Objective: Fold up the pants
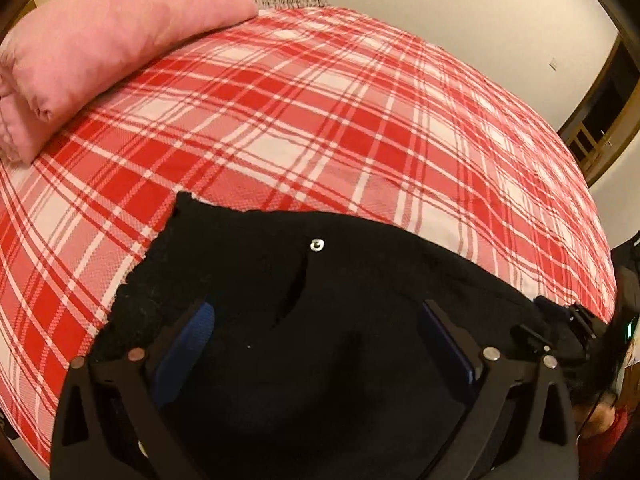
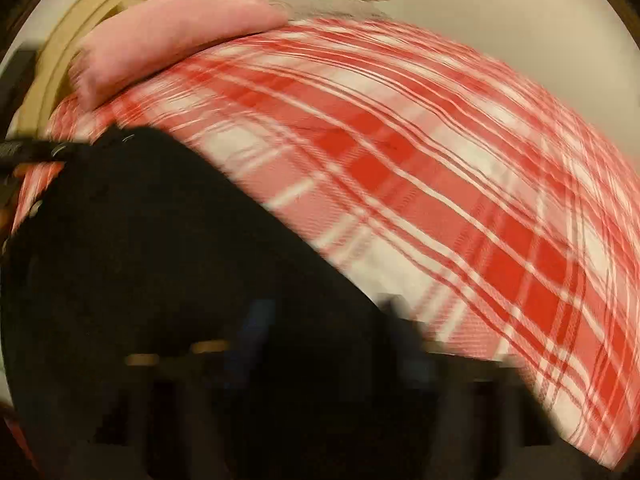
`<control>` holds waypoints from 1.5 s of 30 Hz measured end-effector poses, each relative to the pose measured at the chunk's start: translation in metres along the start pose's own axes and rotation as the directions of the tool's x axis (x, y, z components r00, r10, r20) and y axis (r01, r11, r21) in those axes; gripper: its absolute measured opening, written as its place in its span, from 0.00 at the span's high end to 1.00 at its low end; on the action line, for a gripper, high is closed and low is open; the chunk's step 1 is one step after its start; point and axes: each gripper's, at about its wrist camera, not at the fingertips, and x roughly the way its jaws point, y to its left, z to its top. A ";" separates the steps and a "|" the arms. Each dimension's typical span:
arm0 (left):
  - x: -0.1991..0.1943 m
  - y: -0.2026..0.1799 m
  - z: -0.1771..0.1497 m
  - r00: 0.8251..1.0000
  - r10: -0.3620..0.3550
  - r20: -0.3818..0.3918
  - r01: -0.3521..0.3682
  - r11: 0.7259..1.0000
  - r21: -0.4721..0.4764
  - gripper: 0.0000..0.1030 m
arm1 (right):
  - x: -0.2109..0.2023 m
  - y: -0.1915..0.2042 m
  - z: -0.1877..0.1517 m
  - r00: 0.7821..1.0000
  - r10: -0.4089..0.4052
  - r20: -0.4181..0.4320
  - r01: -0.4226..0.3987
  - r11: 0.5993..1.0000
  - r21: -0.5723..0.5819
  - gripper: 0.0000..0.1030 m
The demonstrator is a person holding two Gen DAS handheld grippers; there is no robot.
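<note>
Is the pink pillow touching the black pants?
Apart. The left wrist view shows the pink pillow and the black pants with plaid bedsheet between them.

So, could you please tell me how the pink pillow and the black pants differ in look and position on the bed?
The pink pillow is puffy and plain; the black pants lie flat and carry a metal button. The pillow sits at the bed's far end, the pants at the near edge. Both rest on the red plaid sheet.

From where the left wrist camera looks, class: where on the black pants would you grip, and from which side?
Grip the waistband edge of the black pants, coming from above. It is the farthest exposed edge, flat on the plaid bedsheet; the silver button marks it.
</note>
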 end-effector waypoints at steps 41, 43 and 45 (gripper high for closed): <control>-0.114 0.030 -0.071 0.920 -0.268 0.286 0.334 0.919 -0.212 0.77 | -0.203 -0.040 -0.254 0.866 -0.039 0.499 -0.418 0.491 0.764 0.13; -0.132 0.034 -0.078 0.902 -0.281 0.329 0.361 0.908 -0.213 0.81 | -0.189 -0.045 -0.251 0.869 0.016 0.495 -0.444 0.468 0.764 0.13; -0.147 0.033 -0.080 0.888 -0.290 0.358 0.375 0.906 -0.197 0.82 | -0.175 -0.049 -0.246 0.872 0.035 0.488 -0.453 0.437 0.777 0.13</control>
